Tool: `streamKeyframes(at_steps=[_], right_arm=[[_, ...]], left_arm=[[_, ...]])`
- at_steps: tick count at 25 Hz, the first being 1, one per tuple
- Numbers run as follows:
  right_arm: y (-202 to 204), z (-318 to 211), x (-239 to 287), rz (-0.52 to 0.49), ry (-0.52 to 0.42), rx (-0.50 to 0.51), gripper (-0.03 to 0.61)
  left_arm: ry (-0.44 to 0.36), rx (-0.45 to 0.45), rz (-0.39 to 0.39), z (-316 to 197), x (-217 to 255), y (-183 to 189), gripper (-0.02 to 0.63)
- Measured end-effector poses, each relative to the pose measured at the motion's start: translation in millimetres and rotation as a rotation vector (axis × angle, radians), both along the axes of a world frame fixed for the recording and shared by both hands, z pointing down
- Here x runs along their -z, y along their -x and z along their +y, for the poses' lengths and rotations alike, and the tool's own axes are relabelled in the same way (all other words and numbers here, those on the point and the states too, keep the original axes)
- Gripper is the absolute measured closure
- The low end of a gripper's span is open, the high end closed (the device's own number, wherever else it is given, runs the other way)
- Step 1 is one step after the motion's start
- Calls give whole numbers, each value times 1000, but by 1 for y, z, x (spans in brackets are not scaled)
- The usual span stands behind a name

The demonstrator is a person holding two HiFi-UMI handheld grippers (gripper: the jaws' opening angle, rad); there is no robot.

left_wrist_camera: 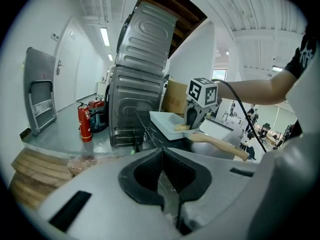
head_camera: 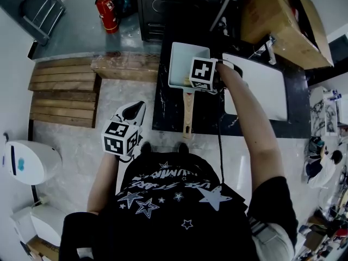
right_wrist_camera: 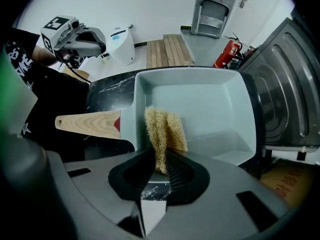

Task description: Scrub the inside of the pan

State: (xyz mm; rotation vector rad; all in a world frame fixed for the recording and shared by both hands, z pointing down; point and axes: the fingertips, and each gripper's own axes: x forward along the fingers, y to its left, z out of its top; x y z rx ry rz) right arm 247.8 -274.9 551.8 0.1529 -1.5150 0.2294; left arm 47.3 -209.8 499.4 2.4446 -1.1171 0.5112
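— While the right gripper [right_wrist_camera: 160, 161] sits at the bottom centre of its own view, what have its jaws got?
— They're pinched on a yellowish fibrous scrub pad [right_wrist_camera: 164, 134]. It stands up from the jaws and shows against the near wall and floor of the pan [right_wrist_camera: 210, 104]. Whether it presses on them, I can't tell.
— And the pan itself?
— Square and pale grey, in the middle of that view. In the head view it's at upper centre, on a dark marbled counter [head_camera: 168, 110], with its wooden handle [head_camera: 187, 113] pointing down the frame toward the person.
— The left gripper [head_camera: 133, 112]?
— It's at the lower left of the head view, over pale floor and well apart from the pan. Its own view shows the jaws pressed together with nothing between them.
— Anything else around?
— A red fire extinguisher [head_camera: 107, 11] at the top left, wooden slats [head_camera: 62, 91] at the left, and a white board [head_camera: 263, 86] just right of the pan.
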Motion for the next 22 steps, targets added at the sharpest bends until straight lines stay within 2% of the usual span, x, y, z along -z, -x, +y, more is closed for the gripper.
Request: streamKeyframes(at_steps=[7, 15, 22], right_arm=[[1, -1, 2, 14, -50, 13, 514], [6, 1, 13, 1, -94, -70, 514], [14, 2, 44, -27, -223, -162, 514]], left_arm=[[-3, -40, 5, -4, -1, 5, 604], [-15, -130, 8, -17, 4, 15, 604], [2, -266, 1, -18, 1, 22, 604]])
